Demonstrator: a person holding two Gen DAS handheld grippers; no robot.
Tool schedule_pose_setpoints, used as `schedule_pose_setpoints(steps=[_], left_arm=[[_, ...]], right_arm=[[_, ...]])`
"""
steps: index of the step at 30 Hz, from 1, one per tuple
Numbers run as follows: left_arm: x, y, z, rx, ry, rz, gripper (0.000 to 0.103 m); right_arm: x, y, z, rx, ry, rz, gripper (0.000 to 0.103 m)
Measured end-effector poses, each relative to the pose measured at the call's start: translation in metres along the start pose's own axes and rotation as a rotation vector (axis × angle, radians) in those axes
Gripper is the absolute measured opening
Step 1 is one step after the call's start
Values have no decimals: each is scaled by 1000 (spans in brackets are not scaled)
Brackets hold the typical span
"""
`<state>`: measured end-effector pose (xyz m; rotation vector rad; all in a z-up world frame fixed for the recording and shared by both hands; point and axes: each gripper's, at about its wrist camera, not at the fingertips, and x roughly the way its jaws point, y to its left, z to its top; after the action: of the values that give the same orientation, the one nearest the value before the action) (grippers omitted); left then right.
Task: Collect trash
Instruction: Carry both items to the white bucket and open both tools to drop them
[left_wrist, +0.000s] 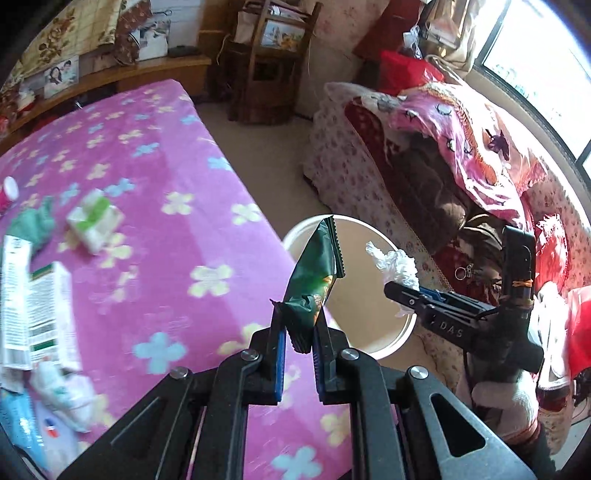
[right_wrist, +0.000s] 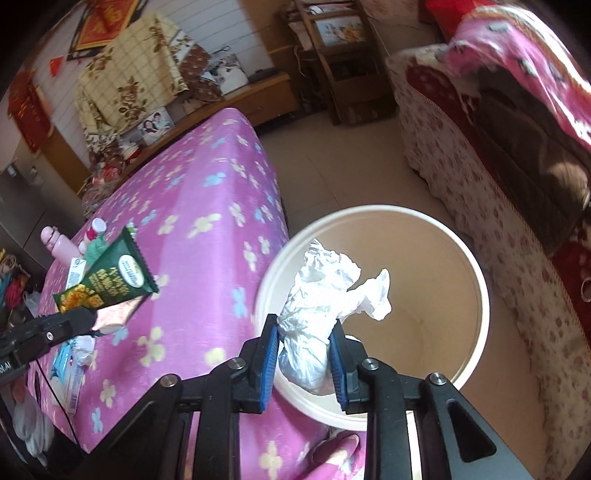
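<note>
Two pieces are lifted, nothing visibly dropped yet! The left hand-held gripper (left_wrist: 298, 334) is clamped on the green wrapper (left_wrist: 314, 280), lower centre, at the bucket (right_wrist: 476, 295) rim. The right hand-held gripper (right_wrist: 303, 356) squeezes crumpled white paper (right_wrist: 325, 291) over the opening. More litter (left_wrist: 37, 306) waits at far left on the bed (left_wrist: 155, 177).

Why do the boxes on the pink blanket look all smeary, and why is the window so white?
Left wrist view: the boxes smear from motion blur, the window is washed out by daylight, and the wrapper stays sharp. Right wrist view: the tissue is crisp, and the bucket rim bends from the fisheye lens.
</note>
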<state>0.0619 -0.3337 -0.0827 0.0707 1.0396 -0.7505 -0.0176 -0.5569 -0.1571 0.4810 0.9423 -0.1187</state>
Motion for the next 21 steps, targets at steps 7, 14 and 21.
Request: schedule_pose_setpoints(steps=[7, 14, 21], left_arm=[[22, -21, -2, 15, -8, -24, 66], [21, -15, -6, 9, -14, -12, 66], [20, -6, -10, -13, -8, -3, 66]], right_arm=[[8, -23, 2, 47, -37, -1, 50], [17, -31, -3, 85, -16, 21, 79], [8, -27, -4, 99, -28, 33, 79]])
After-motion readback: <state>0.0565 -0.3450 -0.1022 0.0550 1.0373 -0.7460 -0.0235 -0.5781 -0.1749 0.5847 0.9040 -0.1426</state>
